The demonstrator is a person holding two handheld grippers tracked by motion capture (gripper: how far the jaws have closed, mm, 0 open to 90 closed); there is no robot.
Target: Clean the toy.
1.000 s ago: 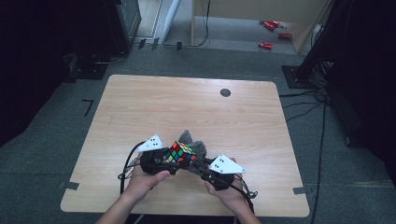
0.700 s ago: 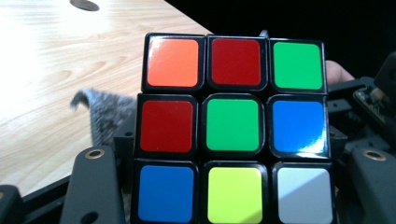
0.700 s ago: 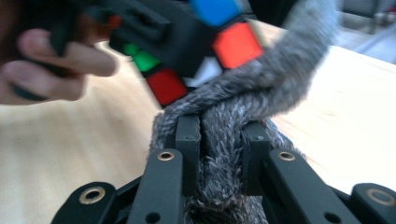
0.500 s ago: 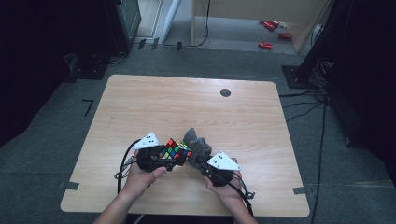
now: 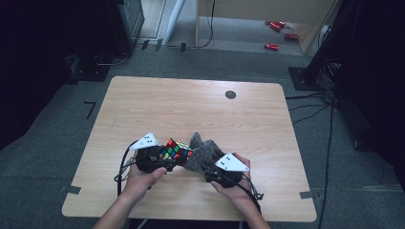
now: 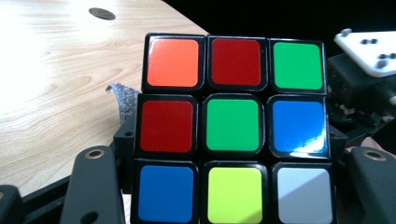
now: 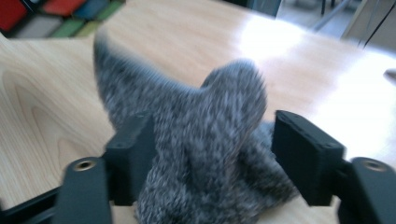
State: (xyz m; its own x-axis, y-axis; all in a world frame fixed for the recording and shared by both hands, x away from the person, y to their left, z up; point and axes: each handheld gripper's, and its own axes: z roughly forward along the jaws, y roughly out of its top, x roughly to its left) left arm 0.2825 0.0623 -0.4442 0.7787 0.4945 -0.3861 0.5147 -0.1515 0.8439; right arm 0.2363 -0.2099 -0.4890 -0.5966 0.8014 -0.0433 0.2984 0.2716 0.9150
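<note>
High view: low in the frame, a colourful puzzle cube (image 5: 175,150) is clamped in the left tool (image 5: 168,158), beside a grey cloth (image 5: 204,155) on the tabletop (image 5: 191,102).

Left gripper view: the cube (image 6: 233,128) is seen centre frame, pinched between the jaws.

Right gripper view: the cloth (image 7: 205,154) is seen bunched between the right tool's (image 7: 215,151) jaws, which have just been opening; the right jaw stands off it.

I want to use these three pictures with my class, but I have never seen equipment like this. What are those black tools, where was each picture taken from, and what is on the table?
A person sits at a wooden table, holding a hand-operated gripper in each hand. The high view looks down from above; the two other views come from cameras riding on the grippers. The left gripper is clamped on a puzzle cube with coloured squares. The right gripper sits around a grey woolly cloth; its jaws have just been opening, and the right-hand pad now stands apart from the cloth.
</note>
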